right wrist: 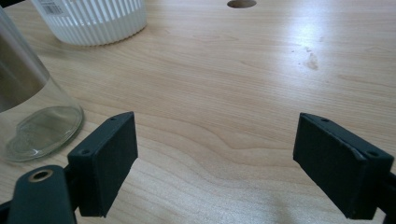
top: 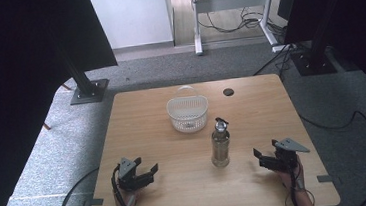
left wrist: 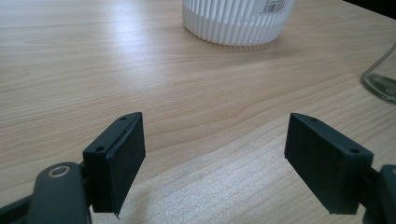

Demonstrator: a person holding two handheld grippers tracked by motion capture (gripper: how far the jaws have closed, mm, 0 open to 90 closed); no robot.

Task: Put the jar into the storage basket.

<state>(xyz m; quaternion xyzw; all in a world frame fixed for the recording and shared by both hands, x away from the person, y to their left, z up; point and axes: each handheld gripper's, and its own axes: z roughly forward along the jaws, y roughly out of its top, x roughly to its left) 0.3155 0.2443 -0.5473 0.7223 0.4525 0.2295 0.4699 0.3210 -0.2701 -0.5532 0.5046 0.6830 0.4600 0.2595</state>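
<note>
Left gripper [top: 149, 171] spread wide, empty, right gripper [top: 257, 157] likewise (glass bottle [top: 220, 144] untouched between them)

Left gripper [top: 152, 169], right gripper [top: 257, 154]: black, flat rectangular pads, screw holes, grey three-cornered plates, black cables.

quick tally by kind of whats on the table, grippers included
white ribbed basket: 1
clear glass bottle with a pump top: 1
open black grippers: 2, left gripper and right gripper
total: 4
</note>
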